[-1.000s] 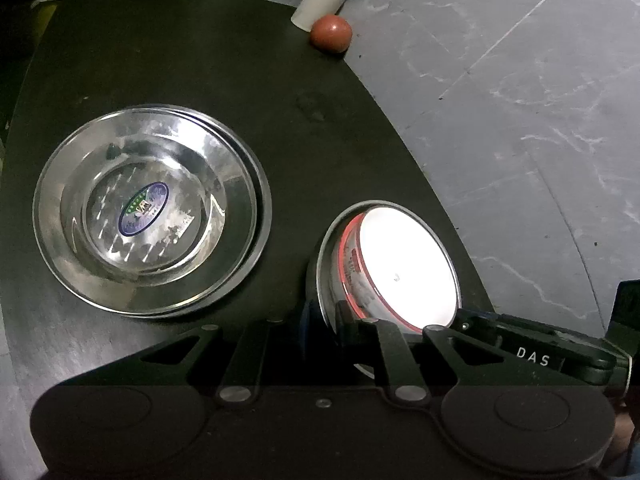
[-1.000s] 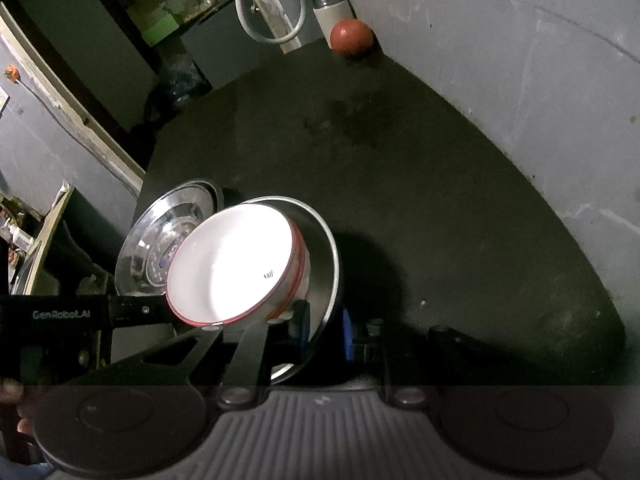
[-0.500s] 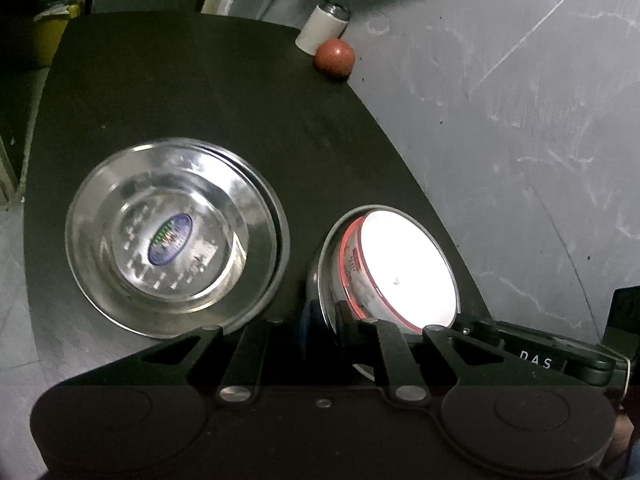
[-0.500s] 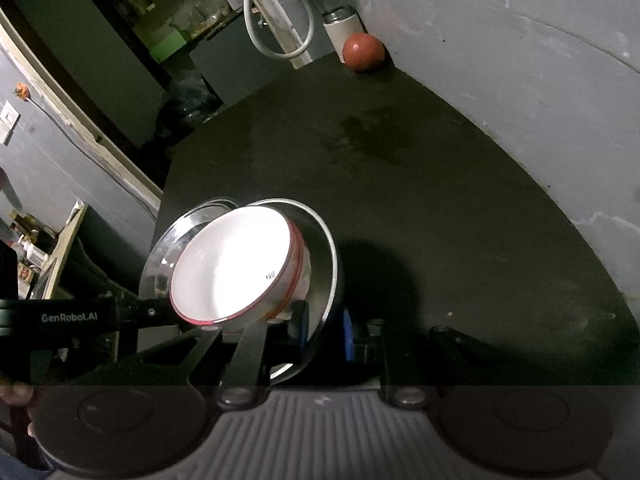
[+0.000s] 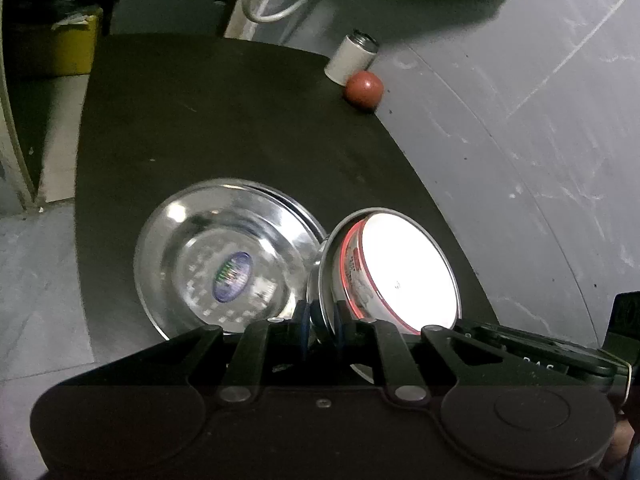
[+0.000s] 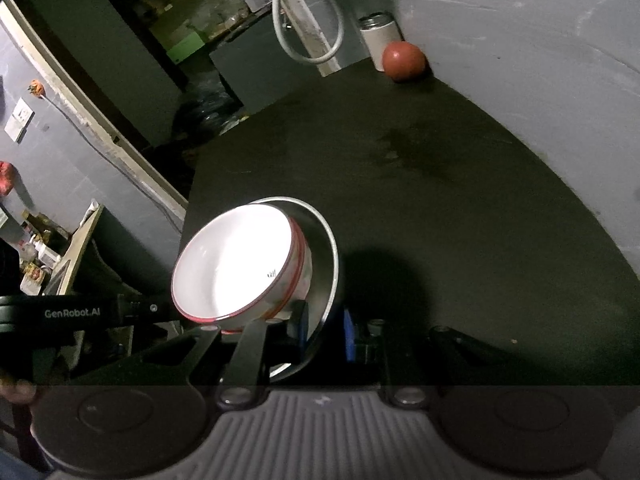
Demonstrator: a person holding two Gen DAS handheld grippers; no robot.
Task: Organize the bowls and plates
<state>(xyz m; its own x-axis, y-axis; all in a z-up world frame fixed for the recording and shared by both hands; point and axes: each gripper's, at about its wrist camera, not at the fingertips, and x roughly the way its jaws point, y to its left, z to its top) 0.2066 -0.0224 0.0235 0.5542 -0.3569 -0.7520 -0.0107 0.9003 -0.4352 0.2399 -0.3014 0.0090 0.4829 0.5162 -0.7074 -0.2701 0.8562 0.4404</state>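
Note:
A steel plate [image 5: 324, 264] [image 6: 326, 264] carries a white bowl with a red rim [image 5: 404, 268] [image 6: 236, 260]. Both grippers hold this plate by opposite rims, tilted, above the black table. My left gripper [image 5: 322, 314] is shut on the plate's near rim. My right gripper [image 6: 324, 328] is shut on the plate's other rim. A stack of steel plates [image 5: 224, 256] with a blue sticker lies on the table, just left of the held plate in the left wrist view. The stack is hidden in the right wrist view.
A red ball [image 5: 364, 89] [image 6: 403, 60] and a white can [image 5: 350, 58] [image 6: 380, 38] stand at the table's far corner by the grey wall [image 5: 540, 140]. The table's left edge [image 5: 82, 200] drops to the floor.
Both grippers have lifted and drawn back with the plate and bowl. The steel plate stack now sits closer to the held plate, and has dropped out of the right wrist view.

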